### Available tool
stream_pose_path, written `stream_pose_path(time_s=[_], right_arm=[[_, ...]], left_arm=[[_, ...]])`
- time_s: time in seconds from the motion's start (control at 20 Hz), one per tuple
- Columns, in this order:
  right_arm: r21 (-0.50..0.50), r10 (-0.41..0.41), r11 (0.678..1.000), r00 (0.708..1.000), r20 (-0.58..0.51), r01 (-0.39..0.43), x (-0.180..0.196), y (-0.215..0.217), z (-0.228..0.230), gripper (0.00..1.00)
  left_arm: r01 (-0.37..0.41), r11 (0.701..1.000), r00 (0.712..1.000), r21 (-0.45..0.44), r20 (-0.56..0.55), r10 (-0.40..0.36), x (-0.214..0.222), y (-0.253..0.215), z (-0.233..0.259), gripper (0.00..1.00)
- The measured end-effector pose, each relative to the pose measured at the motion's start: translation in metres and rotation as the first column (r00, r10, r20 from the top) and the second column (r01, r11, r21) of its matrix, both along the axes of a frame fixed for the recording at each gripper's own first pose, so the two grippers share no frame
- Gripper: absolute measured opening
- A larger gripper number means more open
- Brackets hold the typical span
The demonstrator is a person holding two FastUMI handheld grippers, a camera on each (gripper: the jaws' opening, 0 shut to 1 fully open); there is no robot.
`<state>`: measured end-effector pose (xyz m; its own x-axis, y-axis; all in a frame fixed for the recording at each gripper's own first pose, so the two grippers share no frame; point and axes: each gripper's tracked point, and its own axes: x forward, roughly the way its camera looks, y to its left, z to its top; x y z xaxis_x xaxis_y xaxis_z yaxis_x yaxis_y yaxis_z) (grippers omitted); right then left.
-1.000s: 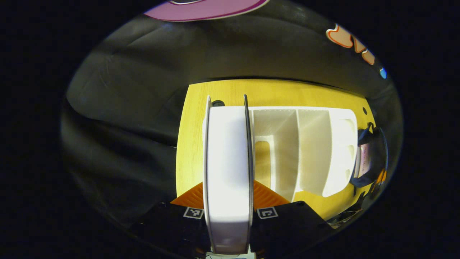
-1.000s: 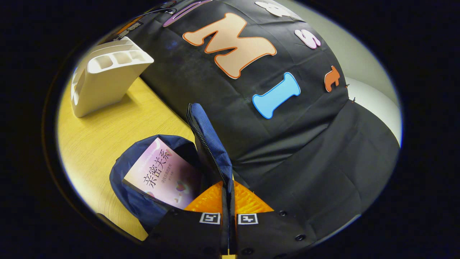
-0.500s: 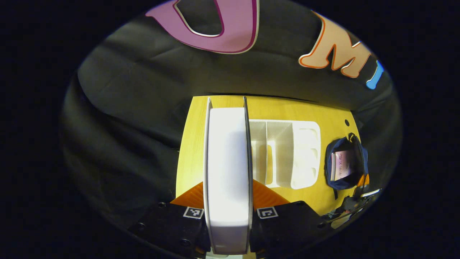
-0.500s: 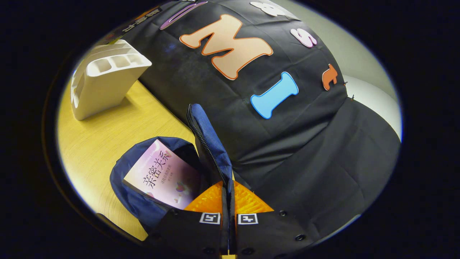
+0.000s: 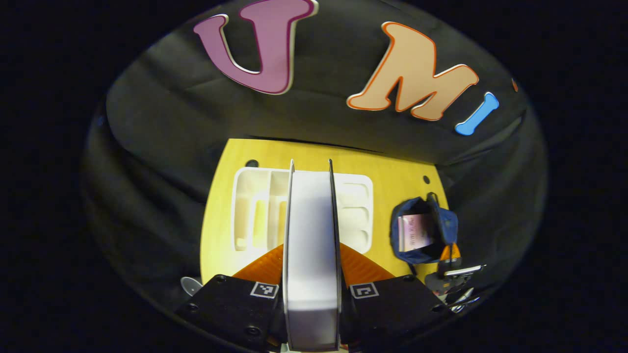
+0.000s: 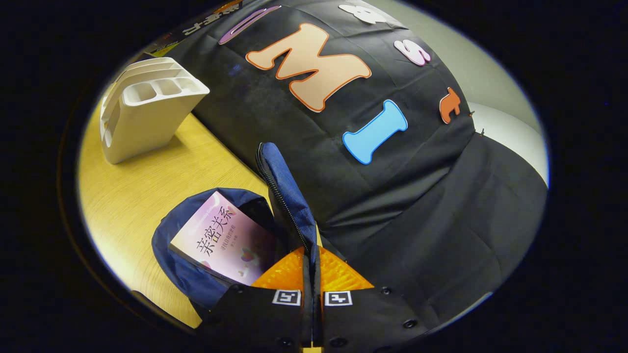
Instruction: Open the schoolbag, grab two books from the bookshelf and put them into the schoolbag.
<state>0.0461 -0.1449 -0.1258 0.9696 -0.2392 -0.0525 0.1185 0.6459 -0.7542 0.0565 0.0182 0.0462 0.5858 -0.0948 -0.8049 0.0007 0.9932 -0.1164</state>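
A: Nearest, left gripper view: left gripper [image 5: 311, 274] clamped on second book [image 5: 311, 255], both fingers flat against the covers, page block facing the lens. Held well above the table [image 5: 221, 215].
B: Handling?
A: Judged stiff and thick, moderately heavy; smooth covers, so could slip if the squeeze relaxes. Grip set across the thickness near one end; probably adequate while hanging vertical, likely to lever if swung flat.
B: Right side?
A: Right gripper view: right gripper [image 6: 312, 279] pinched tight on the zipper edge of the flap [image 6: 287, 196], holding the schoolbag [image 6: 181, 264] open. Fabric soft and floppy; mouth judged to sag without that hold.
B: Contents?
A: First book [image 6: 223, 240] tilted inside the opening, pink cover up, one corner poking out.
B: Farther out?
A: Bookshelf [image 5: 255, 211], white, standing on the table near the booth wall, directly below the held book; compartments look vacant as far as visible. Schoolbag [image 5: 424, 230] beside it, well apart from the held book.
B: Counts?
A: Books: two, one bagged, one in grasp. Schoolbag: one. Bookshelf: one. Grippers: two.
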Motion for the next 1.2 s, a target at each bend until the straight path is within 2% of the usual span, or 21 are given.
stream_pose_path(time_s=[0.1, 0.3, 0.5, 0.55, 0.7, 1.0, 1.2], right_arm=[[0.004, 0.002, 1.0, 1.0, 0.001, -0.002, -0.001, 0.0, 0.0, 0.04], [0.008, 0.01, 1.0, 1.0, 0.0, -0.01, -0.002, -0.002, -0.001, 0.02], [0.023, 0.012, 1.0, 1.0, 0.001, -0.012, -0.001, -0.002, 0.0, 0.04], [0.023, 0.014, 1.0, 1.0, 0.0, -0.014, -0.001, -0.002, 0.0, 0.02], [0.016, 0.024, 1.0, 1.0, 0.0, -0.024, 0.002, 0.0, 0.001, 0.02], [0.068, 0.01, 0.998, 1.0, 0.005, -0.01, 0.005, -0.002, 0.005, 0.04], [0.098, 0.011, 0.995, 1.0, 0.003, -0.011, 0.007, -0.003, 0.006, 0.04]], left_arm=[[0.034, 0.995, 0.999, -0.089, -0.006, -0.034, 0.002, -0.033, -0.009, 0.38], [0.113, 0.975, 0.993, -0.192, 0.039, -0.108, 0.021, -0.087, -0.028, 0.38], [0.176, 0.933, 0.984, -0.313, 0.086, -0.157, 0.038, -0.144, -0.054, 0.38], [0.191, 0.922, 0.981, -0.336, 0.098, -0.168, 0.042, -0.158, -0.061, 0.38], [0.229, 0.899, 0.972, -0.372, 0.131, -0.193, 0.055, -0.196, -0.087, 0.38], [0.214, 0.822, 0.977, -0.528, 0.125, -0.174, 0.078, -0.257, -0.137, 0.38], [0.174, 0.731, 0.985, -0.66, 0.116, -0.13, 0.091, -0.286, -0.169, 0.38]])
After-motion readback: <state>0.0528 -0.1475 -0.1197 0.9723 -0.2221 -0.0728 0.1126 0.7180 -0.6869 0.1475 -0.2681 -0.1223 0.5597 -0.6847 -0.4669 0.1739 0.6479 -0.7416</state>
